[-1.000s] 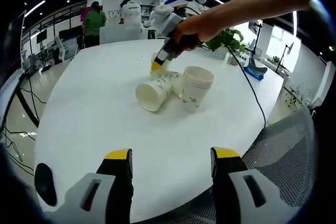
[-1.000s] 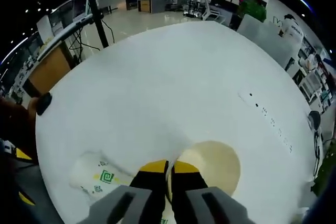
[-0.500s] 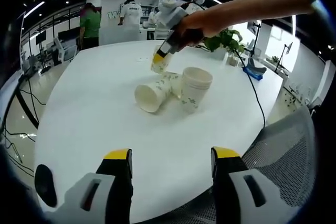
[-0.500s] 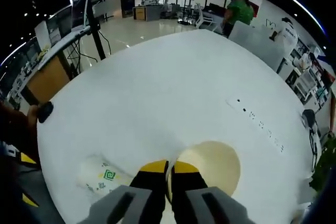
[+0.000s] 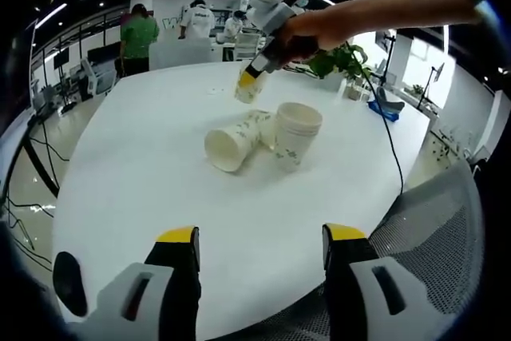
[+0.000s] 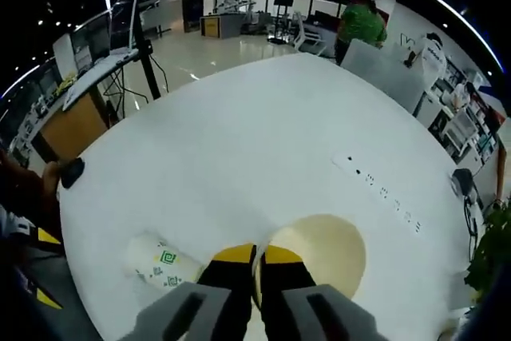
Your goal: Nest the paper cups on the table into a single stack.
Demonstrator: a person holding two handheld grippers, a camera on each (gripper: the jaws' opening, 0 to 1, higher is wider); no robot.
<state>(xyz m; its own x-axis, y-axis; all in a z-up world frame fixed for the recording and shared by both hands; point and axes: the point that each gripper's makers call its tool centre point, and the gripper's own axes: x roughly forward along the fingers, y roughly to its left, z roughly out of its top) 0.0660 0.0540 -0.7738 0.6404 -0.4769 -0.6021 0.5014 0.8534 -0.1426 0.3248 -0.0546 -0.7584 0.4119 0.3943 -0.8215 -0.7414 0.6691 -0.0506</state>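
In the left gripper view, the left gripper (image 5: 259,269) is hovering low over the near edge of the white table (image 5: 144,173), its yellow-tipped jaws standing wide apart with nothing between them. Just left of the table's middle a paper cup (image 5: 237,140) is lying on its side, its open mouth turned toward the camera and its green print showing along the wall. Touching it on the right, a short stack of cups (image 5: 295,133) is standing upright, rims layered one inside another. Above and behind these two, the right gripper (image 5: 254,77) is reaching in from the upper right in a person's hand (image 5: 307,33), carrying a lifted cup (image 5: 249,89) clear of the table surface. Farther right, a potted plant (image 5: 345,60) is sitting near the table's far edge, and a mesh chair back (image 5: 435,229) is showing at the lower right. In the right gripper view, looking down on the table, the lying cup (image 6: 164,261) is appearing at the lower left, and the right gripper's (image 6: 255,259) jaws are pinching narrowly on the rim of the lifted cup (image 6: 327,249), whose pale open mouth is facing up just right of the tips.
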